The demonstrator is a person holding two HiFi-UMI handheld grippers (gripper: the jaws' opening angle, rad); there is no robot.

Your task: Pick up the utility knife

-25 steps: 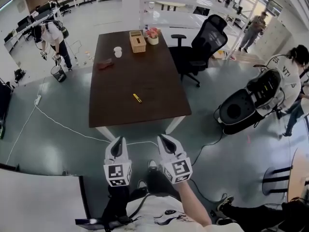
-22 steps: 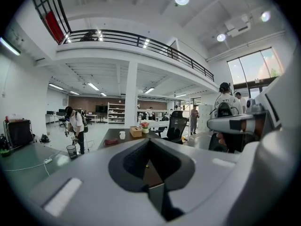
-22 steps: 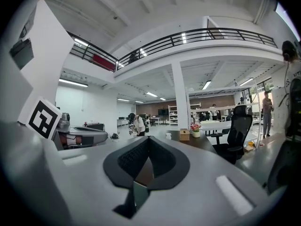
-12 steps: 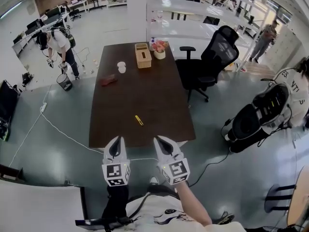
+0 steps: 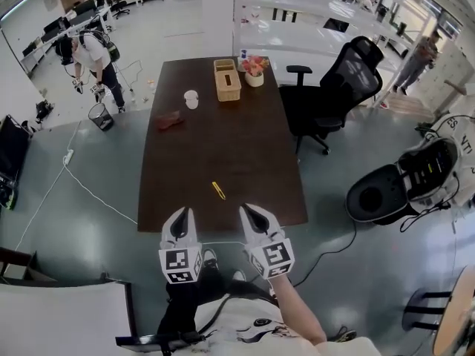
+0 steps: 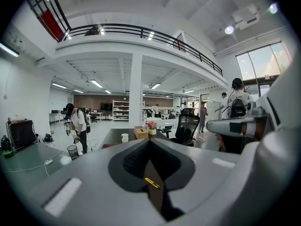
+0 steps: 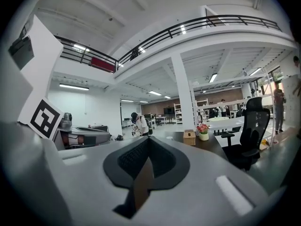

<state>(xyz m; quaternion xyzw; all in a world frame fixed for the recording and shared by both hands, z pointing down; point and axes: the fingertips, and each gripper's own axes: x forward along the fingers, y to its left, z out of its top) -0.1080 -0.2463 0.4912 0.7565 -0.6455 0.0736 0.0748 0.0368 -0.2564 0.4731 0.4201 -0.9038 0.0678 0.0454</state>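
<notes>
Over the last second the person has closed on the dark tabletop (image 5: 223, 124), and its near edge now lies just ahead of the left hand-held gripper (image 5: 181, 219) and the right hand-held gripper (image 5: 252, 216), where bare floor separated them before. Both hand-held grippers are narrow, with the jaws drawn together on nothing. The yellow utility knife (image 5: 218, 190) lies flat and untouched close to that near edge, so the reach is probably short, but one pair of jaws must part before any grasp.

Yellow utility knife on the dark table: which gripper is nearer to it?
Right, narrowly. The right gripper hovers short and right of the yellow utility knife; the left gripper, short and further left.
</notes>
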